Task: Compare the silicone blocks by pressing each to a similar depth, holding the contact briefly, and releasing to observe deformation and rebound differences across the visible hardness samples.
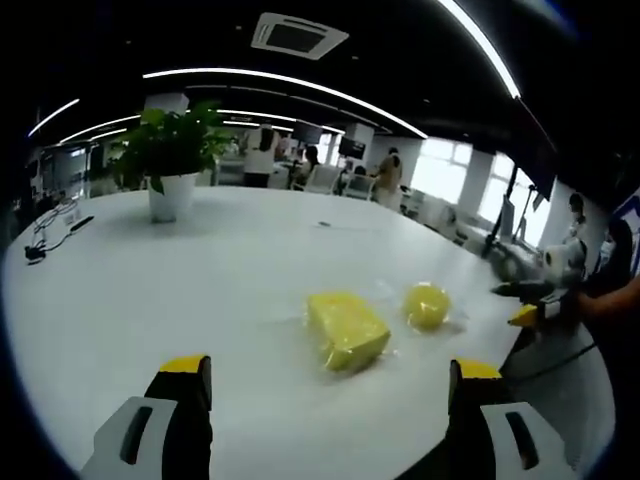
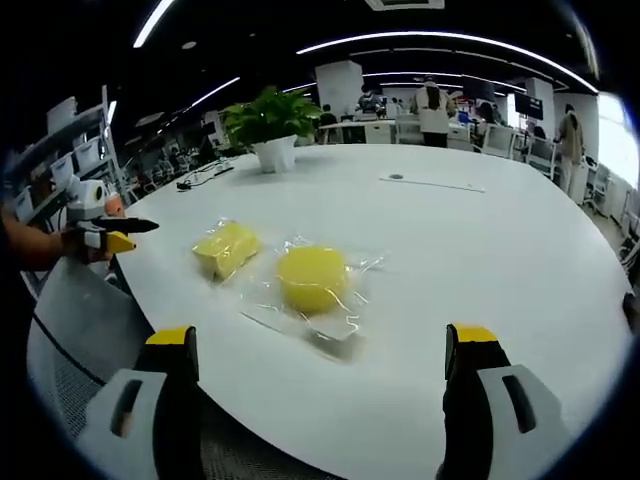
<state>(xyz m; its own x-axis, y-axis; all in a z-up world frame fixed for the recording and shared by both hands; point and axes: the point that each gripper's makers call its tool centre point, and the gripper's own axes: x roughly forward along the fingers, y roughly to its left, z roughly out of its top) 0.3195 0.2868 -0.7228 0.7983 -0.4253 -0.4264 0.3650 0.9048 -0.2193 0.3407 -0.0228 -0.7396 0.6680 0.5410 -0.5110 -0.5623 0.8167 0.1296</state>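
Two yellow silicone blocks in clear plastic wrap lie on a white table [image 1: 200, 290]. The rectangular block [image 1: 347, 330] is just ahead of my left gripper [image 1: 330, 368], whose jaws stand wide apart and touch nothing. The round block [image 1: 427, 305] sits to its right. In the right gripper view the round block [image 2: 312, 278] lies closest, ahead of my open right gripper [image 2: 321, 334], with the rectangular block [image 2: 226, 247] behind it to the left. Each gripper also shows in the other's view: the right gripper [image 1: 525, 305] at the table's edge, and the left gripper [image 2: 112, 236] held by a hand.
A potted plant [image 1: 173, 190] stands at the far side of the table [image 2: 480, 260]. Cables [image 1: 45, 240] lie near the far left edge. A grey mesh chair [image 2: 75, 330] sits against the near edge. People and desks fill the office behind.
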